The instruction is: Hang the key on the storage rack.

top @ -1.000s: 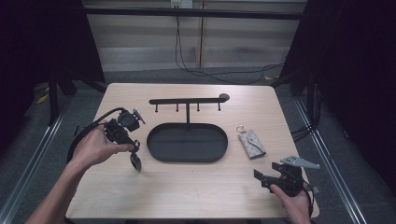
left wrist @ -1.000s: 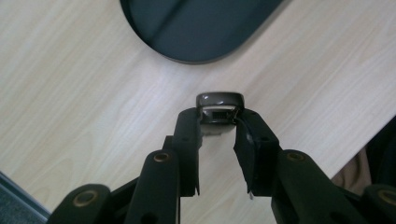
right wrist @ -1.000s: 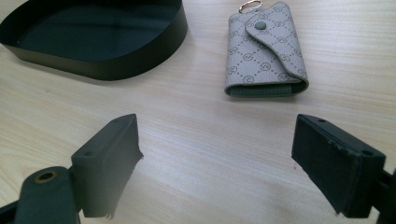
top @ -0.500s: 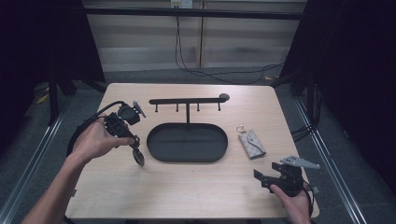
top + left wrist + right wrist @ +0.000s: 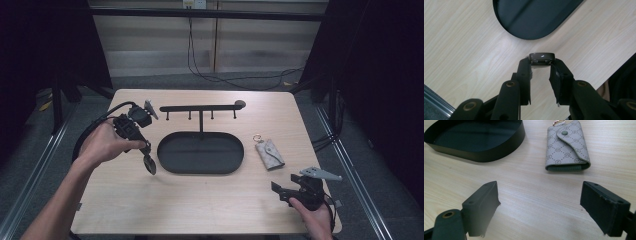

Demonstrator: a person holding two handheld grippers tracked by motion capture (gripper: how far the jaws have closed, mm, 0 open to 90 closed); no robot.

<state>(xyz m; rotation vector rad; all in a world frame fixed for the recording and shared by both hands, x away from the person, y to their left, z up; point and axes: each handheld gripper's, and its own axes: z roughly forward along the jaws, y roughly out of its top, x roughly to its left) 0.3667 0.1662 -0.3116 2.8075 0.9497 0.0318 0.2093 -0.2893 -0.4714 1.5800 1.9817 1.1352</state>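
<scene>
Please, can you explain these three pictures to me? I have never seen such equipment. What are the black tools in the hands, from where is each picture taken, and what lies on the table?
A person sits at a wooden table and holds a hand-operated claw in each hand. The high view looks down from above. The other two pictures come from small cameras riding on each claw, looking along its jaws.

On the table stand a black oval tray with a hook rail above it, and beside it lies a grey patterned key pouch.

The left claw is shut on a small dark rounded object, lifted above the table; I cannot tell what it is. The right claw is open and empty, pointing toward the pouch.
</scene>
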